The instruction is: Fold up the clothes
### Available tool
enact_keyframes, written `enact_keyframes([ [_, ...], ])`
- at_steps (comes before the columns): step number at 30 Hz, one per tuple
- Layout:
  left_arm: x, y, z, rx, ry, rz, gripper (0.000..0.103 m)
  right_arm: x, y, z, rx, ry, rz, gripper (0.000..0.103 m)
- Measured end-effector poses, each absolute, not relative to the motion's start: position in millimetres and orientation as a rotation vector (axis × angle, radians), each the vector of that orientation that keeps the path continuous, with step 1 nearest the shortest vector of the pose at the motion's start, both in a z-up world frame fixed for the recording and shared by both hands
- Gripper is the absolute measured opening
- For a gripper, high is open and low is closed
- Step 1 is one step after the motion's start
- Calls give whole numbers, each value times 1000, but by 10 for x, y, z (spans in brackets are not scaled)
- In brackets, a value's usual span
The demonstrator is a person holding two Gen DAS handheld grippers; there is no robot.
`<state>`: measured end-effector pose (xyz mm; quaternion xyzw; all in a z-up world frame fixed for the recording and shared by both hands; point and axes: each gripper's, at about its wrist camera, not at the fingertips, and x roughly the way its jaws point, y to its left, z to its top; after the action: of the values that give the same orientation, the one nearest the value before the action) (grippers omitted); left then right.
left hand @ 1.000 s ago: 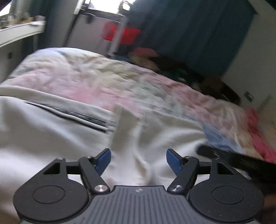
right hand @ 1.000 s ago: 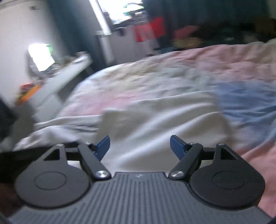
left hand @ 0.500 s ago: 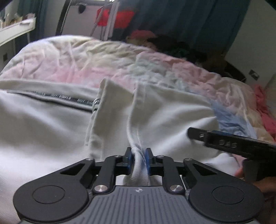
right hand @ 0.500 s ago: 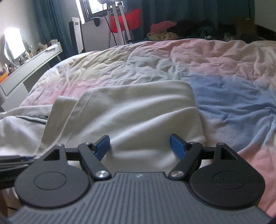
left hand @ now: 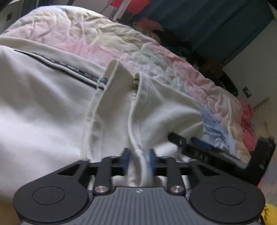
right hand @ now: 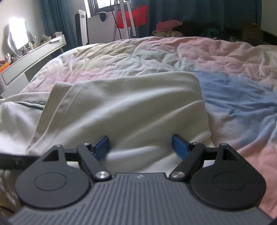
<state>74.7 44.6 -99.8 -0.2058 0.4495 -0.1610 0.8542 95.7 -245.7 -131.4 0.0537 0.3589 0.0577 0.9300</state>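
A cream-white garment [left hand: 43, 107] with a dark printed stripe lies spread on the bed. My left gripper [left hand: 138, 160] is shut on a bunched fold of its near edge, and the cloth rises in a ridge ahead of the fingers. My right gripper [right hand: 141, 147] is open, its blue pads either side of a folded part of the same garment [right hand: 131, 107], resting on or just above it. The right gripper also shows in the left wrist view [left hand: 204, 152], low at the right beside the garment.
The bed has a crumpled pastel pink, blue and yellow duvet [right hand: 199, 52]. A white desk with a lit mirror [right hand: 19, 39] stands at the left. Dark curtains, a stand with red cloth [right hand: 131, 15] and piled clothes [right hand: 169, 28] lie beyond the bed.
My left gripper closed on the garment's edge and has since lifted and tilted with it. My right gripper stayed open and settled over the folded part.
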Motion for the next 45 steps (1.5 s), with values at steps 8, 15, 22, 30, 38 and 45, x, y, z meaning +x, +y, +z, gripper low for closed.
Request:
enact_keyframes([
  [8, 1453, 345, -854, -401, 896, -278, 64, 870, -2513, -1261, 142, 745, 105, 81],
  [15, 2059, 238, -1079, -382, 904, -313, 48, 776, -2720, -1185, 251, 735, 36, 81],
  [22, 1976, 189, -1100, -344, 850, -314, 5, 815, -2811, -1241, 311, 737, 7, 81],
  [30, 1848, 154, -1022, -187, 763, -225, 6, 826, -2738, -1277, 300, 734, 35, 82],
  [38, 1644, 49, -1120, -87, 713, -177, 26, 798, -2716, -1259, 311, 720, 31, 81],
  [45, 1051, 491, -621, -109, 660, -74, 61, 638, -2800, -1074, 353, 636, 59, 72],
])
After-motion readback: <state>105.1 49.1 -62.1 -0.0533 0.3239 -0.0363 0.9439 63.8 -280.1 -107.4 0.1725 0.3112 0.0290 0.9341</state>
